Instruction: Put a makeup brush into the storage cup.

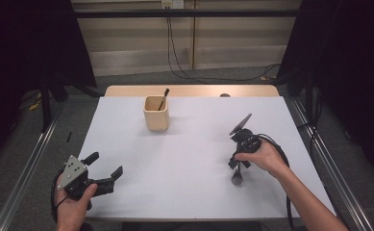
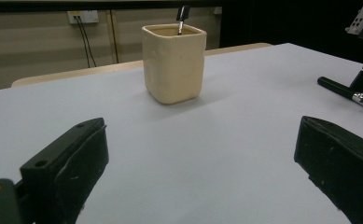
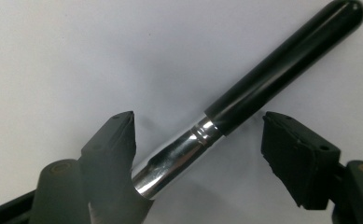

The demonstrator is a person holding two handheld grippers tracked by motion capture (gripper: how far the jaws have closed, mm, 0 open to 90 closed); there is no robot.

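Note:
A brush with a black handle and a silver ferrule lies flat on the white table, right of centre. My right gripper points down over it with the ferrule between its jaws; the left pad is at the ferrule and the right pad stands clear of the handle. From above, that gripper hides most of the brush. A beige square cup at the back holds a second brush. My left gripper rests open near the front left corner, facing the cup.
The table's wooden back edge shows behind the white sheet. Metal rails run along both sides of the table. Cables hang down the back wall. White surface lies between the cup and both grippers.

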